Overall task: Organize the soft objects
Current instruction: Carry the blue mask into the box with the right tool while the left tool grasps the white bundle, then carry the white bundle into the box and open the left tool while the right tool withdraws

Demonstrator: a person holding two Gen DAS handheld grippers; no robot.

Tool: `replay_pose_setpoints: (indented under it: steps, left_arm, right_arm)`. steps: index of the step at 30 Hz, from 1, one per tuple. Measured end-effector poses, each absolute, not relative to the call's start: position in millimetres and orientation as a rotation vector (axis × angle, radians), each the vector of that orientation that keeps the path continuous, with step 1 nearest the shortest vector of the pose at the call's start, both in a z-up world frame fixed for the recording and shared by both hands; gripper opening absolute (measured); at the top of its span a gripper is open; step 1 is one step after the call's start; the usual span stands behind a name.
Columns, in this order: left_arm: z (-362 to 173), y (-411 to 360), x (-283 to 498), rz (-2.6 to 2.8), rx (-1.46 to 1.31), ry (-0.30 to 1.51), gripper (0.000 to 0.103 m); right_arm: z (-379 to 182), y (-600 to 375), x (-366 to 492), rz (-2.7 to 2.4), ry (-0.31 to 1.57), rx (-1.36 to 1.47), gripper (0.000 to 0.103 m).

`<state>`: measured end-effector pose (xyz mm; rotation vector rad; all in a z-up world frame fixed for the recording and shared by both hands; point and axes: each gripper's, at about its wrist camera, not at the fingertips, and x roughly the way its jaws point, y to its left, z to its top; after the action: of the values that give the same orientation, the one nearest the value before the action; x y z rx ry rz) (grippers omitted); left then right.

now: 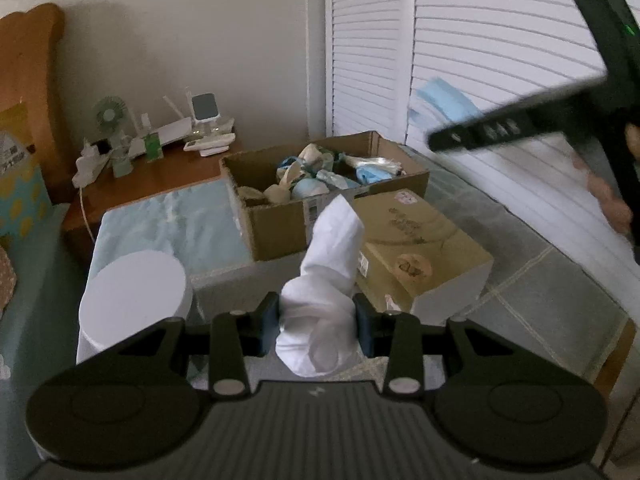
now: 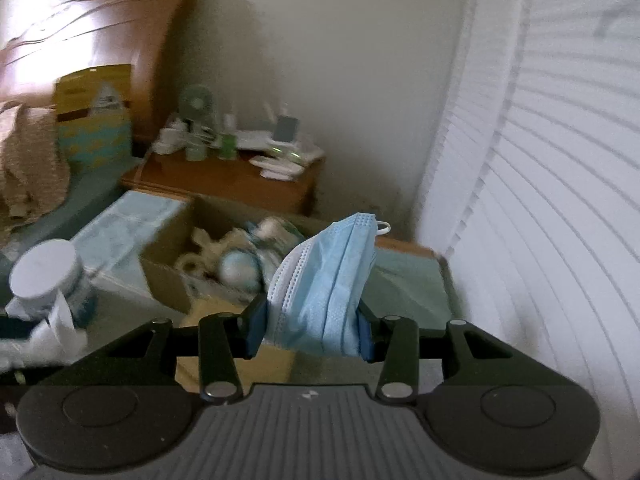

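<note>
Left wrist view: the left gripper (image 1: pixel 318 330) pinches a white cloth (image 1: pixel 328 276) near the open box (image 1: pixel 276 220), the right gripper (image 2: pixel 312 330) a blue mask (image 2: pixel 328 284); carry both squarely over the box before releasing.

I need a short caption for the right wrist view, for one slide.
Right gripper shut on a blue face mask, held above an open cardboard box of soft items beside a wooden nightstand.
</note>
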<state>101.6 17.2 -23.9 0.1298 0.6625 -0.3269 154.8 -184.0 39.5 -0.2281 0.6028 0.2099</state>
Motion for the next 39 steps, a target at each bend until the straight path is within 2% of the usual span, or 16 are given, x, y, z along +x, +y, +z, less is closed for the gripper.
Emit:
replay_pose_setpoints:
  steps: [14, 15, 18, 23, 25, 39]
  left_arm:
    - [-27, 37, 96, -0.250, 0.078, 0.672, 0.038]
    - [-27, 39, 96, -0.243, 0.076, 0.673, 0.038]
    - [-27, 42, 99, -0.229, 0.073, 0.678, 0.038]
    - [-26, 44, 103, -0.234, 0.082, 0.681, 0.038]
    - [-26, 42, 105, -0.242, 0.092, 0.681, 0.038]
    - [-2, 21, 133, -0.315, 0.134, 0.642, 0.038]
  right_arm:
    - [35, -90, 251, 0.423, 0.627, -0.253, 0.050]
    - [32, -85, 258, 0.429, 0.641, -0.251, 0.054]
    - [23, -78, 271, 0.459, 0.675, -0.256, 0.083]
    - [20, -90, 259, 0.456, 0.674, -0.238, 0.093]
    - [23, -97, 250, 0.443, 0.656, -0.240, 0.103]
    - [26, -167, 145, 0.299, 0.624, -0.182, 0.103]
